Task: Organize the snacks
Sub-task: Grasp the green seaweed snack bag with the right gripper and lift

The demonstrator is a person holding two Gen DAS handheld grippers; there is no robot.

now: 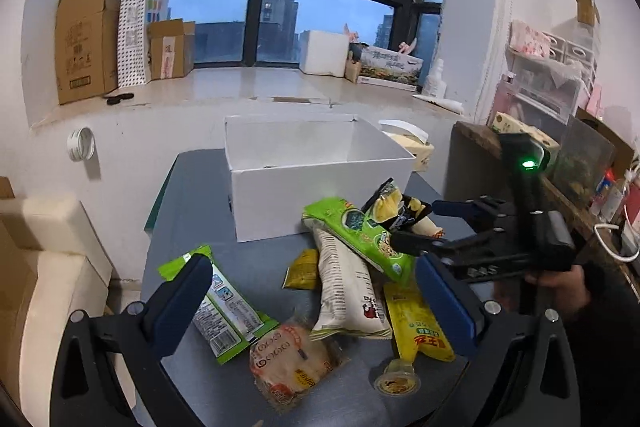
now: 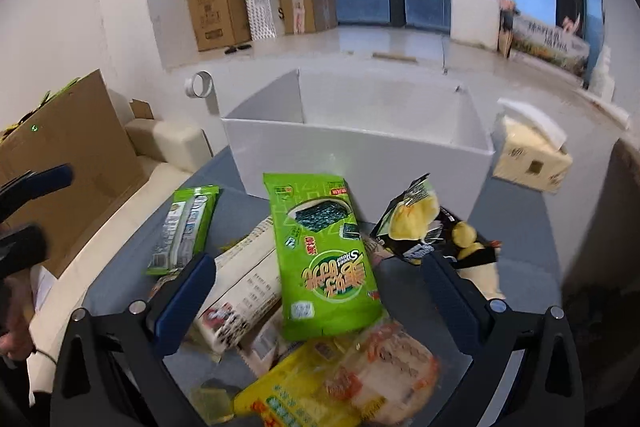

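a pile of snack packets lies on a grey table [image 1: 256, 259] in front of an open white box [image 1: 320, 183]. a green seaweed packet [image 2: 324, 255] tops it. the right gripper [image 2: 320, 291] and left gripper [image 1: 316, 291] hover spread wide, seemingly holding nothing.

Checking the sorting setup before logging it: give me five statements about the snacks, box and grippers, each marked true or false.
1. The white box holds several snack packets. False: no snacks show inside it.
2. The green seaweed packet lies on top of the snack pile. True.
3. The left gripper clamps a packet. False: its jaws stand open, holding nothing.
4. The right gripper has open jaws above the pile. True.
5. The snacks lie on the windowsill. False: they lie on the grey table.
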